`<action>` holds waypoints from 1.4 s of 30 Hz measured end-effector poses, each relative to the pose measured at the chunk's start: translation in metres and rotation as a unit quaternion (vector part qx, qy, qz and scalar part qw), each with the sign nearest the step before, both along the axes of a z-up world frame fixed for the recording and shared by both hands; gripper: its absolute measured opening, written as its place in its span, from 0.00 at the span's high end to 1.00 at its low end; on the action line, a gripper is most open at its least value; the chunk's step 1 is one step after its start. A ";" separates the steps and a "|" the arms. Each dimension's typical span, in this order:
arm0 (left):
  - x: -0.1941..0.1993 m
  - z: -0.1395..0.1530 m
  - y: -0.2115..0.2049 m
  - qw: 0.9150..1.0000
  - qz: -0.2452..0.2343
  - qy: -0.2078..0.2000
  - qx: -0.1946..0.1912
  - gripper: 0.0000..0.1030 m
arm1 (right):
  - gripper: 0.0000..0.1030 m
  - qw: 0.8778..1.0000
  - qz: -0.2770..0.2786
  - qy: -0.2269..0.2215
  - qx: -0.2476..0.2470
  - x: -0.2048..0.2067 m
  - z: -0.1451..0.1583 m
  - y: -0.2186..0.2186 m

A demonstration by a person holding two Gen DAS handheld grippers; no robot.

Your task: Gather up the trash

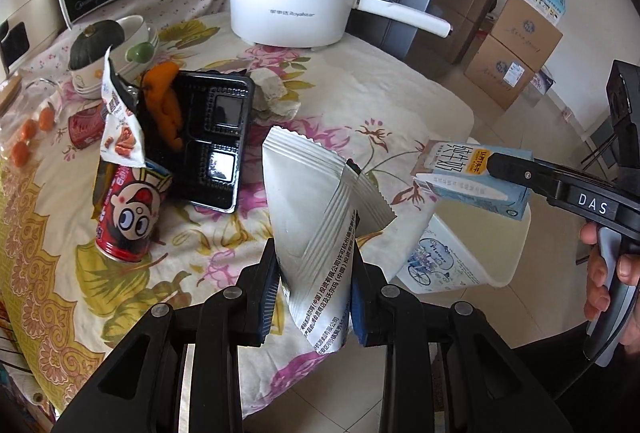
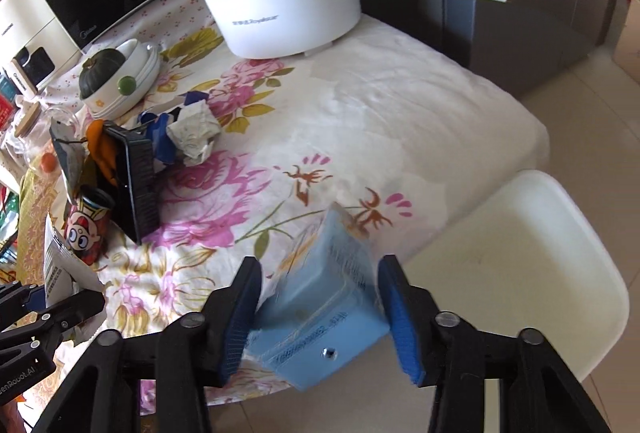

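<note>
Left wrist view: the left gripper (image 1: 316, 289) clamps a silver wrapper (image 1: 316, 217) between both pads, lifted above the tabletop's (image 1: 360, 97) near edge. Right gripper (image 2: 320, 317) has a blue milk carton (image 2: 324, 313) between its pads, pinched crookedly, at the near right corner.

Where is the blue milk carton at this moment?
The blue milk carton sits between the right gripper's fingers, off the flowered tablecloth near the table's edge, beside the white chair. The left wrist view shows it at right.
</note>
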State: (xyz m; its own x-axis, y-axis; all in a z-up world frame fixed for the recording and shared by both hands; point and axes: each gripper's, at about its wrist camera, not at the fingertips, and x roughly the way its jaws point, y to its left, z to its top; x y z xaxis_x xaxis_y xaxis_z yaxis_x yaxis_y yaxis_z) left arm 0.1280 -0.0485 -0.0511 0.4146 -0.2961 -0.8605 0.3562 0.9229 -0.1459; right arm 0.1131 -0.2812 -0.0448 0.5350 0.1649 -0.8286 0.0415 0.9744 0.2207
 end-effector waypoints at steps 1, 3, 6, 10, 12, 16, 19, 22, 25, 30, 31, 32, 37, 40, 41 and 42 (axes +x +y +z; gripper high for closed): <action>0.000 0.000 -0.009 1.000 -0.007 -0.001 0.000 0.69 | 0.55 1.000 -0.003 0.002 0.000 -0.002 -0.001 -0.007; 0.000 -0.001 -0.026 1.000 -0.021 -0.003 0.001 0.69 | 0.55 1.000 -0.004 0.004 -0.003 -0.004 -0.004 -0.018; -0.002 -0.005 -0.047 0.999 -0.038 -0.005 0.005 0.69 | 0.96 1.000 -0.003 0.015 -0.026 -0.004 -0.010 -0.028; 0.001 -0.011 -0.070 0.999 -0.052 -0.004 0.008 0.69 | 0.93 0.999 -0.016 0.024 -0.031 -0.004 -0.018 -0.048; 0.001 -0.014 -0.078 0.998 -0.060 -0.002 0.011 0.69 | 0.93 0.998 -0.032 0.031 -0.043 -0.004 -0.023 -0.059; -0.001 -0.021 -0.089 0.997 -0.070 0.005 0.011 0.69 | 0.92 0.998 -0.056 0.038 -0.010 -0.009 -0.026 -0.078; -0.008 -0.022 -0.083 0.997 -0.076 0.010 0.014 0.69 | 0.70 0.998 -0.046 0.048 0.013 -0.021 -0.033 -0.078; -0.020 -0.020 -0.067 0.996 -0.084 0.008 0.025 0.69 | 0.38 0.997 0.001 0.080 0.015 -0.042 -0.057 -0.059; -0.031 -0.017 -0.044 0.996 -0.087 0.007 0.033 0.69 | 0.32 0.991 0.061 0.117 -0.021 -0.062 -0.096 -0.026; -0.043 -0.024 -0.003 0.996 -0.075 0.026 0.039 0.69 | 0.30 0.973 0.121 0.196 -0.030 -0.082 -0.191 0.034; -0.045 -0.025 0.004 0.996 -0.072 0.028 0.039 0.69 | 0.30 0.969 0.129 0.211 -0.023 -0.086 -0.210 0.047; -0.048 -0.026 0.010 0.996 -0.071 0.030 0.039 0.69 | 0.30 0.965 0.133 0.224 -0.016 -0.091 -0.228 0.058; -0.057 -0.029 0.036 0.996 -0.073 0.029 0.053 0.69 | 0.29 0.957 0.134 0.259 0.012 -0.106 -0.293 0.119; -0.060 -0.033 0.050 0.995 -0.070 0.029 0.063 0.69 | 0.26 0.958 0.118 0.259 0.026 -0.108 -0.320 0.151; -0.059 -0.034 0.055 0.995 -0.067 0.031 0.064 0.69 | 0.25 0.959 0.111 0.259 0.025 -0.109 -0.329 0.161; -0.059 -0.035 0.060 0.996 -0.063 0.034 0.062 0.69 | 0.25 0.959 0.102 0.262 0.022 -0.110 -0.338 0.170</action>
State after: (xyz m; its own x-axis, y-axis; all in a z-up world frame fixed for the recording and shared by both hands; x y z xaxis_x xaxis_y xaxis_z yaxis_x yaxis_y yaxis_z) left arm 0.0687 0.0114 -0.0859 0.3201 -0.2327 -0.9183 0.4639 0.8837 -0.0622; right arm 0.0031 -0.1115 -0.3831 0.0004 0.2625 -0.9649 -0.0338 0.9644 0.2623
